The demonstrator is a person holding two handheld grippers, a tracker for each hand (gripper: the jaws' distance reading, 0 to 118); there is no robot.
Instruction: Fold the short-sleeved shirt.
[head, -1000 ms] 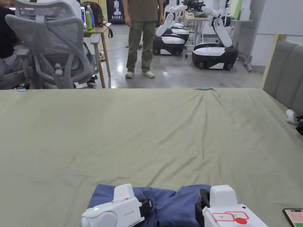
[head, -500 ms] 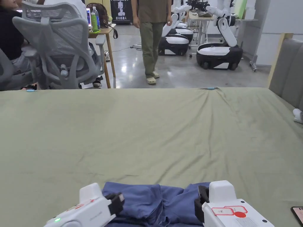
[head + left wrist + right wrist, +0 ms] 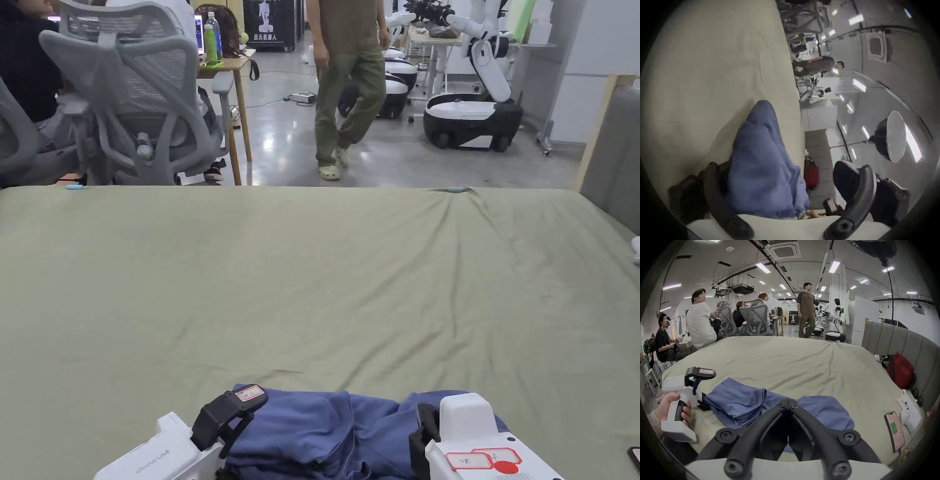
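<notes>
A blue short-sleeved shirt (image 3: 325, 431) lies bunched and partly folded at the near edge of the green sheet (image 3: 312, 281). My left gripper (image 3: 240, 431) sits at the shirt's left end, turned on its side and open. One jaw stands above the cloth and the other lies low by its edge. In the left gripper view the shirt (image 3: 760, 162) rests against one jaw of the left gripper (image 3: 786, 165), far from the other. My right gripper (image 3: 788, 400) has its jaws together, with folds of the shirt (image 3: 740, 400) gathering at the tips. It also shows at bottom right (image 3: 425, 428).
A phone (image 3: 894, 431) and a white bag (image 3: 909, 412) lie to the right of the shirt. A red bag (image 3: 899, 369) leans on the grey headboard (image 3: 899, 340). Office chairs (image 3: 131, 94), a walking person (image 3: 347, 81) and wheeled robots (image 3: 472, 112) are beyond the far edge.
My left gripper has drawn back leftward to the shirt's left end and rolled onto its side with jaws spread. The right gripper has stayed at the shirt. The standing person has walked to the right.
</notes>
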